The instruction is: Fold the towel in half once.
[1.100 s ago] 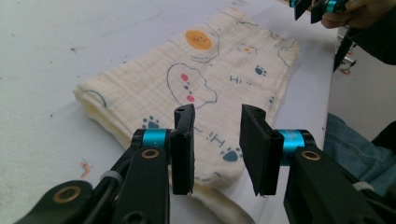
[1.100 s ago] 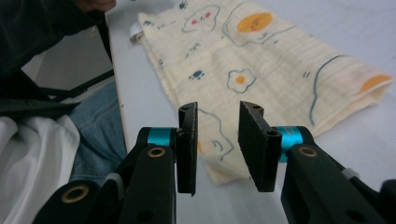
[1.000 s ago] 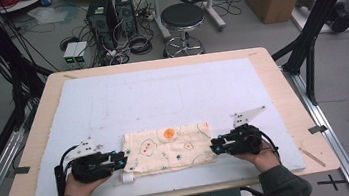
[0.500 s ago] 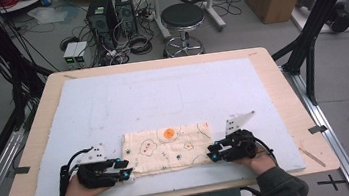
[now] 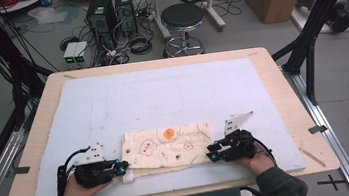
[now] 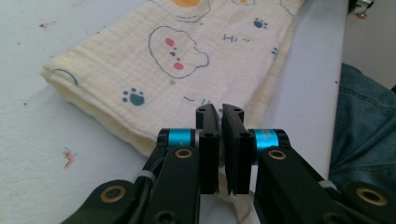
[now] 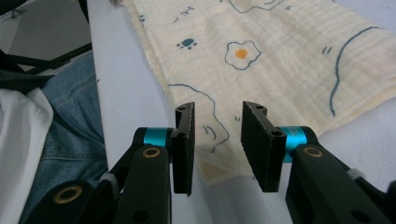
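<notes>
stool (image 5: 182, 16) and computer towers (image 5: 111, 7) beyond table (image 5: 282, 90).

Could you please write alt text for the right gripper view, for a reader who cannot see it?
The right claw stands open over the near corner of a folded cream cloth printed with paw marks and a fried egg, lying on a pale mat. The person's jeans show beyond the mat's edge at left.
</notes>
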A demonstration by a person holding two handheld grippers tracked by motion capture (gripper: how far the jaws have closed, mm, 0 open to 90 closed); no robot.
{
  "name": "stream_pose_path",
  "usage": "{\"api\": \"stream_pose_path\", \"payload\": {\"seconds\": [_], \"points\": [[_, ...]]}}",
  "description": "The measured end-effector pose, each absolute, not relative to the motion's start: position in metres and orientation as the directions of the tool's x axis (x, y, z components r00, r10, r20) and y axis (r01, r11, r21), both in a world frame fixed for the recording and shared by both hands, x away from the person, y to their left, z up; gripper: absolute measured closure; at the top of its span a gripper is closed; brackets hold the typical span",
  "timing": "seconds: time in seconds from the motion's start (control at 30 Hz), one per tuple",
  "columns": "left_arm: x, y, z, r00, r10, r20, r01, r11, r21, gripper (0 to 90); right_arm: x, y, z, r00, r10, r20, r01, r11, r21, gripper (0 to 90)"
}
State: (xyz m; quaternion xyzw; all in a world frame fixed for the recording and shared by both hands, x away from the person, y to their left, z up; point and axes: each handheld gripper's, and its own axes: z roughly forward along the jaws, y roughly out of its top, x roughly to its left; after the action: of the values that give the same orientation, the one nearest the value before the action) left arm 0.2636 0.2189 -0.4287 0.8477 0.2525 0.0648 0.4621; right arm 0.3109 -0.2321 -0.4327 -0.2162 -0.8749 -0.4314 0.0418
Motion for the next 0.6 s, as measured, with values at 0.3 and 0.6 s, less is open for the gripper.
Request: {"api": "stream_pose_path", "payload": {"seconds": [0.3, 0.6], "points": [[0.256, 0.222, -0.428, 0.893, 0.417, -0.169, 0.369, -0.463, 0.806, 74.6, 0.310, -0.232, -0.428, -0.903, 0.335, 0.269, 0.412, 0.498, 0.763, 61.9], [0.271, 0.208, -0.435, 0.875, 0.457, -0.159, 0.394, -0.482, 0.782, 84.4, 0.314, -0.219, -0.436, -0.907, 0.321, 0.273, 0.415, 0.563, 0.715, 78.6]]}}
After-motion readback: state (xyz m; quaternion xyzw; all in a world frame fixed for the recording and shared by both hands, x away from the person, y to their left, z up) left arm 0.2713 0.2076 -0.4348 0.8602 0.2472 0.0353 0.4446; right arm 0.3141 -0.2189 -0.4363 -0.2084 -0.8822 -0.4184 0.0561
